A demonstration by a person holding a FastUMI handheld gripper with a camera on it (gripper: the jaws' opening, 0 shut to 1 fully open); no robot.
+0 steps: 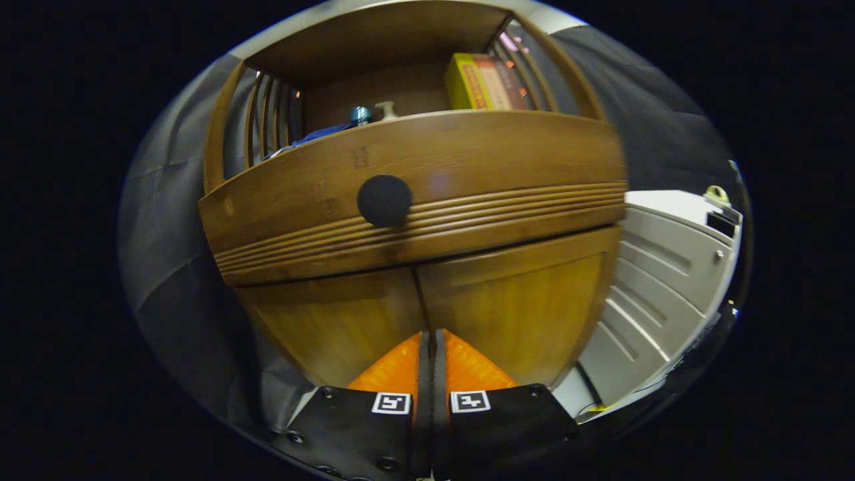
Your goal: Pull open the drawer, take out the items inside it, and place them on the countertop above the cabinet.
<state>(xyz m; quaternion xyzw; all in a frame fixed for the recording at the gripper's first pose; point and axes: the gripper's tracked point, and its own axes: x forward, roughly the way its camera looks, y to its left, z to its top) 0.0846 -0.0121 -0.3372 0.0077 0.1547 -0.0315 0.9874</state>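
Tongs (432, 347) closed, holding nothing, below round black knob (384, 200) of wooden drawer (481, 167); yellow box (477, 81) on counter (401, 117) above.

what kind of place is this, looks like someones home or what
Probably a staged home corner in a booth, not a lived-in room. A wooden cabinet with a drawer and black knob stands against dark cloth, with a white unit beside it. The gripper is shut, fingers below the knob.

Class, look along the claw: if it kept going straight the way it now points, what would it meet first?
Probably the wooden cabinet doors below the drawer, near their centre seam. The claw is shut on nothing, aimed lower than the black knob. Depth is hard to judge.
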